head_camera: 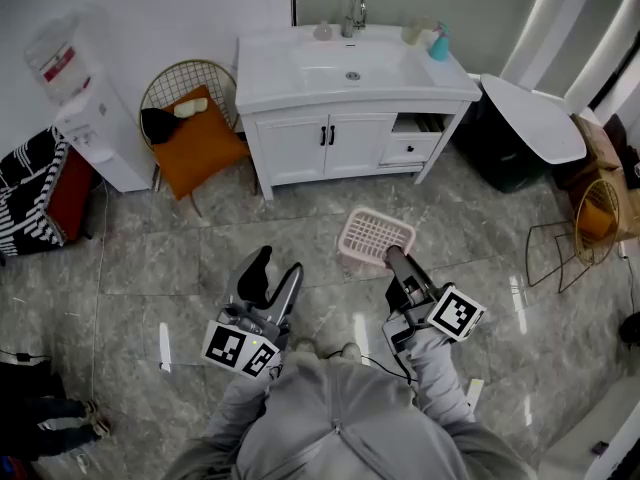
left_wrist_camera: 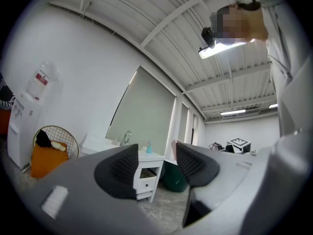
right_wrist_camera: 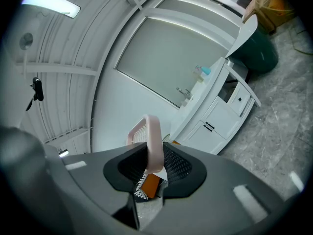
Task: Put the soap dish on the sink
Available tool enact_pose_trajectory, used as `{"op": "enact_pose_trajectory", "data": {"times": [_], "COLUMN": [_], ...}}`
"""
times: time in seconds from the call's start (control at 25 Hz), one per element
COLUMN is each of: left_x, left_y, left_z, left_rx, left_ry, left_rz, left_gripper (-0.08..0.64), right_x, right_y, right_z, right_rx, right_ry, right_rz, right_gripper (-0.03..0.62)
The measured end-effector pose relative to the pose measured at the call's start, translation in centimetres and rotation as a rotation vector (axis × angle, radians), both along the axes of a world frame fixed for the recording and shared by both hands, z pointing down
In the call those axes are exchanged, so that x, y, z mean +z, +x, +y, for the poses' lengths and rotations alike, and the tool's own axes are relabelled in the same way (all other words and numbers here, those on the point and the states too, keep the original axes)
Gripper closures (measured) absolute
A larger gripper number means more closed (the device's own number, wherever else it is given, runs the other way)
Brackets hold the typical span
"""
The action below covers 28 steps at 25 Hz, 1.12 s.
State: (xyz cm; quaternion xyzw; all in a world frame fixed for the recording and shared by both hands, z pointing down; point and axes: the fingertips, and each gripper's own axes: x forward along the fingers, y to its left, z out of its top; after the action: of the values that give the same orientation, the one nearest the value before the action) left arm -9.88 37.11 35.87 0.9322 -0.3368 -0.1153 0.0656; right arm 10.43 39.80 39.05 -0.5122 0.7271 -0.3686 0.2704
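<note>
A pink slatted soap dish (head_camera: 375,236) hangs over the tiled floor in the head view, held by one rim in my right gripper (head_camera: 392,258). The right gripper view shows the dish's pink edge (right_wrist_camera: 154,143) standing upright, with the right gripper (right_wrist_camera: 155,166) shut on it. The white sink (head_camera: 350,68) sits on a white cabinet farther ahead, apart from the dish; it also shows in the left gripper view as a sink (left_wrist_camera: 122,147) and at the right of the right gripper view as a sink (right_wrist_camera: 210,99). My left gripper (head_camera: 280,276) is open and holds nothing, with a clear gap in its own view, left gripper (left_wrist_camera: 155,164).
A tap (head_camera: 354,13), a teal bottle (head_camera: 439,44) and other small items stand on the sink top. A wire chair with an orange cushion (head_camera: 198,140) is left of the cabinet, a water dispenser (head_camera: 90,108) farther left. A dark bin with a white lid (head_camera: 532,118) stands at right.
</note>
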Motion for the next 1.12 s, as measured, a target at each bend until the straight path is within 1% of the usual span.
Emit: {"op": "enact_pose_trajectory", "data": {"times": [0.2,0.36,0.64,0.84,1.12], "left_x": [0.2,0.4,0.9,1.2,1.7], "left_y": [-1.4,-2.5,-3.6,-3.0,-0.8], "left_z": [-1.2,-2.2,-5.1,-7.3,-12.7], "left_rx": [0.007,0.022,0.043,0.038,-0.012], "left_ry": [-0.005,-0.001,-0.009,-0.013,-0.022], "left_rz": [0.013,0.021,0.01,0.006,0.003], "left_gripper": [0.296,0.296,0.296,0.296,0.296], "right_x": [0.2,0.3,0.5,0.9,1.1], "right_y": [-1.5,-2.7,-3.9,-3.4,-0.8], "right_z": [-1.2,-2.2,-4.9,-7.3,-13.6], "right_rx": [0.007,0.02,0.045,0.043,0.004], "right_ry": [-0.004,0.0,0.007,-0.003,-0.005], "right_rz": [-0.042,-0.04,-0.054,-0.052,-0.048], "right_gripper": [0.503,0.503,0.502,0.503,0.503]}}
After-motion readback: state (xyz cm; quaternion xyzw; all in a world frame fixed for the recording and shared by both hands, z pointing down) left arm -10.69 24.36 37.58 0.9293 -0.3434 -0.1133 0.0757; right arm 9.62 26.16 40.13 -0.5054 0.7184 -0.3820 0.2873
